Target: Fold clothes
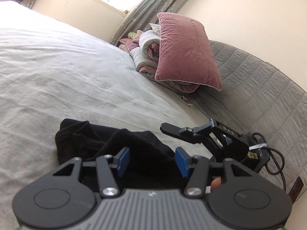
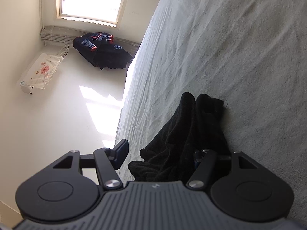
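A crumpled black garment [image 1: 92, 141] lies on the pale grey bedsheet [image 1: 67, 72]. My left gripper [image 1: 152, 161] hovers low over its near end, open, with dark cloth showing between the blue pads [image 1: 122, 160]. In the left wrist view my right gripper [image 1: 172, 133] sits just to the right, at the garment's edge. In the right wrist view the black garment [image 2: 191, 130] runs away from my right gripper [image 2: 161, 157], which is open wide. Cloth bunches between its fingers and hides the right fingertip. The left finger [image 2: 120, 154] is bare.
A pink pillow [image 1: 188, 49] leans on a rolled quilt [image 1: 145, 57] by a grey quilted headboard [image 1: 259, 88]. A black cable [image 1: 276, 159] trails from the right gripper. Beyond the bed edge are dark clothes [image 2: 103, 51] under the window [image 2: 92, 0] and a covered wall unit [image 2: 40, 72].
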A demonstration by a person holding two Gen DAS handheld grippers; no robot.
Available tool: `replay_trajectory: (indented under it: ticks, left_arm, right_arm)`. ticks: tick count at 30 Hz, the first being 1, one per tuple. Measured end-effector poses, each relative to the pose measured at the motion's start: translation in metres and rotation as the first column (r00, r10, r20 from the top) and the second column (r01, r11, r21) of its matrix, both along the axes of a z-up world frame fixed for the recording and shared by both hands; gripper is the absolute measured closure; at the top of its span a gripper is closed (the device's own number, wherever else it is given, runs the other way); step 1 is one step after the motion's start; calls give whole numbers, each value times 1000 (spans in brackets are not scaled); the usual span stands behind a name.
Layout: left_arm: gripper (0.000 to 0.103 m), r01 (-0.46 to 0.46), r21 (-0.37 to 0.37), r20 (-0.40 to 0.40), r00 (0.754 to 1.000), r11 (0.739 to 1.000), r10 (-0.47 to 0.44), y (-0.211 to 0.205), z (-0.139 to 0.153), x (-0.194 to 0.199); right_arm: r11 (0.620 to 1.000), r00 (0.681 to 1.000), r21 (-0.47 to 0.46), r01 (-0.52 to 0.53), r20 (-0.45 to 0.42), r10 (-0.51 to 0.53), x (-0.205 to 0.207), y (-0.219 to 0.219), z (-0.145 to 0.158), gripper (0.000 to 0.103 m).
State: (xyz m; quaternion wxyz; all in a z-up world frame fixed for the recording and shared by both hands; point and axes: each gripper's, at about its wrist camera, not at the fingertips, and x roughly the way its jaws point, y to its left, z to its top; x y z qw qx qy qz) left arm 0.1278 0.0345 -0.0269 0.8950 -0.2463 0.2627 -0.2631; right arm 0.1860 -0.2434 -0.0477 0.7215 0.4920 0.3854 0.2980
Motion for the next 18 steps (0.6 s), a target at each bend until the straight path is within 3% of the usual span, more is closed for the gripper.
replay_trajectory:
  ticks: [3,5,6,8,10,14,16,18]
  left_arm:
    - [49,24,-128,-35,999,992,-29,-8,-2,34]
    - [49,14,-213,-84,996,977,-33,-12,-6,54]
    - [49,9,-261,-107,994,965,-38,-14,-7,61]
    - [49,-18,-291,-104,995,957,-13,-12,-1,60]
    - [46,-31,-263,-86,996,964,9,-8,6,52]
    - [45,-88,-127,-98,992,988,75,7,13,32]
    - [45,-135,-96,-101,987,986,126,18,12,21]
    - [45,-183,-65,-101,979,981,176,29,11,10]
  right_arm:
    - [1000,1000,13,18,-1,-18,-2,-5,-3,37]
    - [994,994,37,107,-5,-107,-5,-17,-7,34]
    - [995,996,47,90,-9,-90,-3,-20,-9,34]
    - [992,997,99,81,-17,-80,-1,-21,-14,34]
    - [994,997,80,75,4,-75,-1,-17,-11,34]
    - [997,995,-42,70,80,-67,-5,-3,4,33]
    - [991,990,-108,81,121,-68,-7,3,12,33]
    - [970,972,-201,134,219,-89,-17,5,25,33]
